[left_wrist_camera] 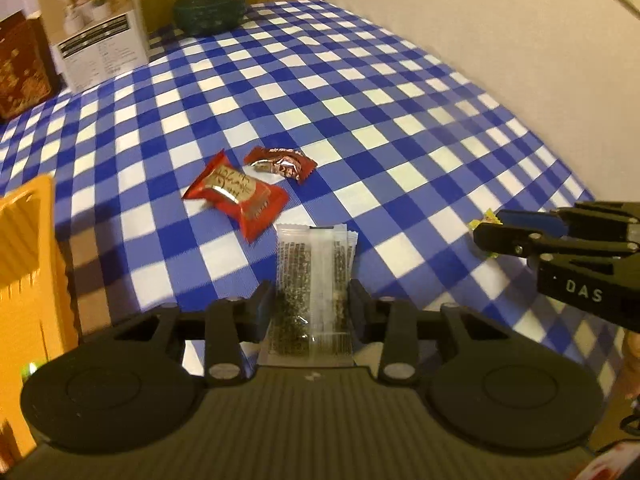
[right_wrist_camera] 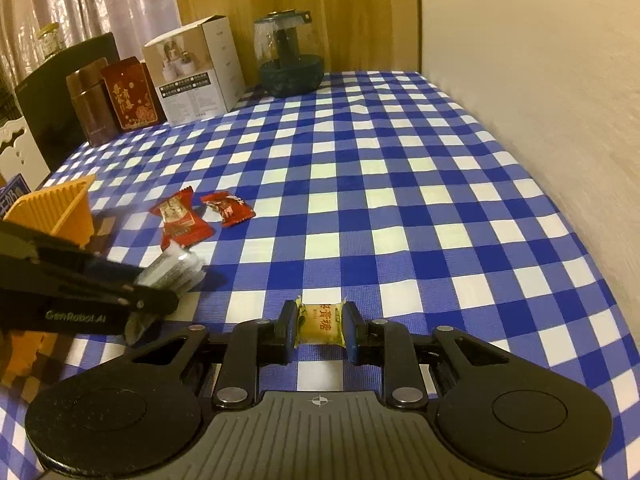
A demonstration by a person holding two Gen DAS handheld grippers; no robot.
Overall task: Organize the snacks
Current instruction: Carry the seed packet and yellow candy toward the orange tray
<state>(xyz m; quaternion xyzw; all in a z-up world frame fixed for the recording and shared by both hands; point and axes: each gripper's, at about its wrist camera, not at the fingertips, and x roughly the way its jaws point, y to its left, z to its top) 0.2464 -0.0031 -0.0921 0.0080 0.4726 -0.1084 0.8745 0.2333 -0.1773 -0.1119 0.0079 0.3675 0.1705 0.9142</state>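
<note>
While the left gripper (left_wrist_camera: 311, 306) pinches a clear sachet (left_wrist_camera: 312, 280) of dark granules at bottom centre, the right gripper (right_wrist_camera: 320, 326) clamps a yellow candy (right_wrist_camera: 320, 327). Two crinkled red packets (left_wrist_camera: 240, 192) lie mid-frame on checked cloth (left_wrist_camera: 360, 100). An orange ribbed bin (left_wrist_camera: 28, 248) is cut off at left.

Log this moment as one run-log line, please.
left gripper: shut on clear sachet | right gripper: shut on yellow candy | two red snack packets on tablecloth | orange bin at left

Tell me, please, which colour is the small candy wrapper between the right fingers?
Yellow, with red characters printed on it. The candy wrapper shows best in the right wrist view.
</note>
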